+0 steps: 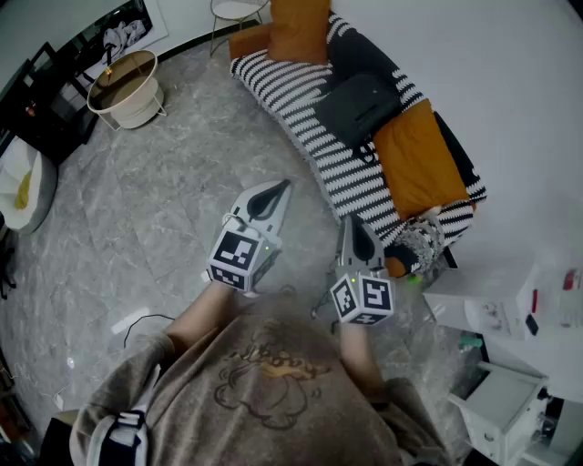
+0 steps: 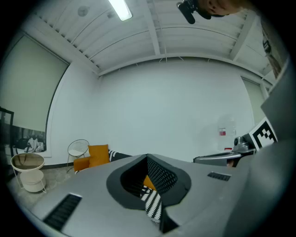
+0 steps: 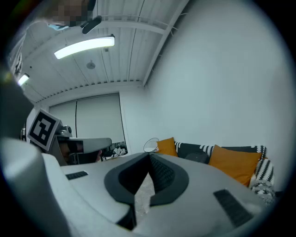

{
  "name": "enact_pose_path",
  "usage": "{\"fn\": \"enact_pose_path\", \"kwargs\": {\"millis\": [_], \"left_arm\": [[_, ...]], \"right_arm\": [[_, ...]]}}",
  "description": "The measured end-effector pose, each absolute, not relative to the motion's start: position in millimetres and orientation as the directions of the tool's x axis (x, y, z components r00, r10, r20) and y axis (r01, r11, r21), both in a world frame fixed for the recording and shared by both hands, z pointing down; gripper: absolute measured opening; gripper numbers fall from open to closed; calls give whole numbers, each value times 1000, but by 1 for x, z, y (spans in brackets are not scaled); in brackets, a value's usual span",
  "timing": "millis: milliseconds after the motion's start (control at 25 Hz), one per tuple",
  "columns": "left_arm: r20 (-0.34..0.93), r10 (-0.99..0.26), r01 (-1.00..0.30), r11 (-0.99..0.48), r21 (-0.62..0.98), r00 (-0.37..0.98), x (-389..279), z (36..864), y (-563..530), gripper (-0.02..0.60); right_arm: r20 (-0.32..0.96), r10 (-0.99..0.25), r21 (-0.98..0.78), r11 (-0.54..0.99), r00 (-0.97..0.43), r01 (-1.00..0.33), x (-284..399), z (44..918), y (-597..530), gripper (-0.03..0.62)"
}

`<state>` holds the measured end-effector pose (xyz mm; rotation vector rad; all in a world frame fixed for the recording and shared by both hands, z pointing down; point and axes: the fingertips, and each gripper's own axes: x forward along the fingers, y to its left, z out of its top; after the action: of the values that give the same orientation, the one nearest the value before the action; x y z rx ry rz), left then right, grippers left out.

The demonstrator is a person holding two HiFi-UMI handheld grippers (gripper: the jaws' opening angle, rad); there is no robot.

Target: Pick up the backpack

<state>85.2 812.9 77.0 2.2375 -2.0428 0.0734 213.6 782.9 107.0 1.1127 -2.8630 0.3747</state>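
Observation:
The backpack (image 1: 358,107) is dark grey and lies on the striped sofa (image 1: 301,109) between two orange cushions; in the right gripper view the backpack (image 3: 196,157) shows beyond the jaws, beside an orange cushion (image 3: 233,164). My left gripper (image 1: 282,185) is shut and empty, its tip over the floor short of the sofa's front edge. My right gripper (image 1: 351,221) is also shut and empty, close to the sofa's near end. In the left gripper view the closed left gripper (image 2: 148,157) frames only striped fabric and a bit of orange. The right gripper (image 3: 149,156) has its jaws pressed together.
A round cream basket stand (image 1: 126,89) is on the marble floor at the far left, and a wire chair (image 1: 235,11) stands behind the sofa's far end. White boxes (image 1: 510,309) crowd the right side. A thin cable (image 1: 146,320) lies on the floor near my left arm.

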Motion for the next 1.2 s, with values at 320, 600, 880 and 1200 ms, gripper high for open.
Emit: {"fn": "enact_pose_path", "kwargs": {"millis": [320, 600, 880, 1200], "left_arm": [[118, -991, -997, -59, 44, 63, 100, 90, 801, 2], [141, -989, -997, -22, 72, 32, 102, 103, 796, 2], [149, -988, -996, -37, 75, 48, 87, 112, 769, 2], [133, -987, -994, -81, 67, 89, 68, 118, 707, 2]], "right_arm": [[113, -635, -213, 735, -764, -643, 230, 116, 766, 6], [133, -604, -235, 751, -786, -617, 234, 130, 754, 6], [140, -605, -227, 751, -784, -620, 218, 139, 732, 6], [148, -638, -228, 722, -756, -653, 203, 147, 680, 6]]}}
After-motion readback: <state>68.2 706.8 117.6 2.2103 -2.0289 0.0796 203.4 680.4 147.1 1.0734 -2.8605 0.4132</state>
